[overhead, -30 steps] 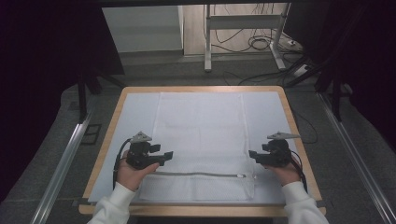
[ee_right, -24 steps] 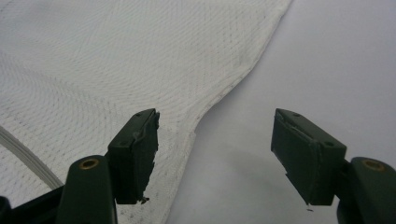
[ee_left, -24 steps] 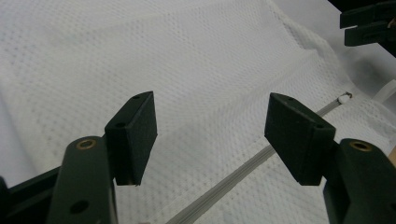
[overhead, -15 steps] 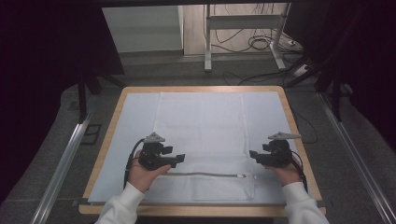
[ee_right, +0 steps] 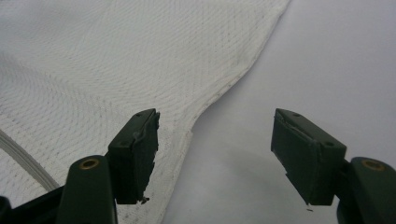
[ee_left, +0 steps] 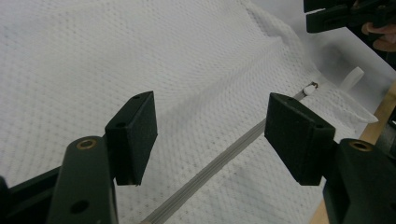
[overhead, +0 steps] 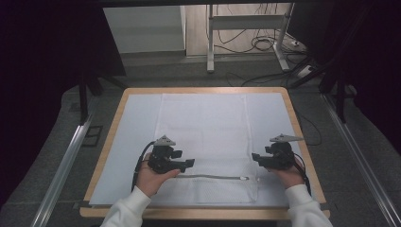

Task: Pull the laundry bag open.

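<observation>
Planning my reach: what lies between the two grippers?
In the high view, between left gripper and right gripper: white mesh bag, its zipper alongside.

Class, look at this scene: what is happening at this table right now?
A person sits at a wooden-edged table covered by a white sheet, holding a two-jaw claw in each hand. A white mesh laundry bag lies flat on it, its zipper running across the near end with the pull toward the right. The left claw hovers open above the zipper's left part, nothing between its jaws. The right claw is open at the bag's right edge. Neither grips the bag yet.
</observation>
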Tool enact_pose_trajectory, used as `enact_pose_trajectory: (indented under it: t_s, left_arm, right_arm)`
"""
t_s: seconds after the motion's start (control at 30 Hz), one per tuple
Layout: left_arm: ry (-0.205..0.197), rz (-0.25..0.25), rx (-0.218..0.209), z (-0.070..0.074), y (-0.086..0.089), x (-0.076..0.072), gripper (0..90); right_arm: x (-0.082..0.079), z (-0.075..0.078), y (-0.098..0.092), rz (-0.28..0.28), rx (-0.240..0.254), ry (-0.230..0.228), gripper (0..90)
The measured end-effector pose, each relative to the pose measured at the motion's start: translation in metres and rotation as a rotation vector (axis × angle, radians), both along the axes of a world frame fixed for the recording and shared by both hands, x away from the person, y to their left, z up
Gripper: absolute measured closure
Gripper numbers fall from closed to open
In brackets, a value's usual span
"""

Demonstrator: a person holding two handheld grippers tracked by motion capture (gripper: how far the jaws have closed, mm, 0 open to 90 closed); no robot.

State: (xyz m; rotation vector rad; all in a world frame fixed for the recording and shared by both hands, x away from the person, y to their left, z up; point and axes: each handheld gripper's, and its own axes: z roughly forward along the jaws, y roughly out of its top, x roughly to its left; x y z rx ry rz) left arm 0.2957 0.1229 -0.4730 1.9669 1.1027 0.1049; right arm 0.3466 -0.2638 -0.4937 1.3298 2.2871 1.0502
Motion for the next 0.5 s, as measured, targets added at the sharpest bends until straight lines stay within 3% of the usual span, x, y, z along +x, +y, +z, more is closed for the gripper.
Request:
enact_pose_trajectory:
  t_s: [0.5]
  left_arm:
    - [0.01, -0.053, 0.012, -0.002, -0.025, 0.0, 34.5]
  right_arm:
    - [0.0, 0.0, 0.0, 0.001, -0.007, -0.004, 31.3]
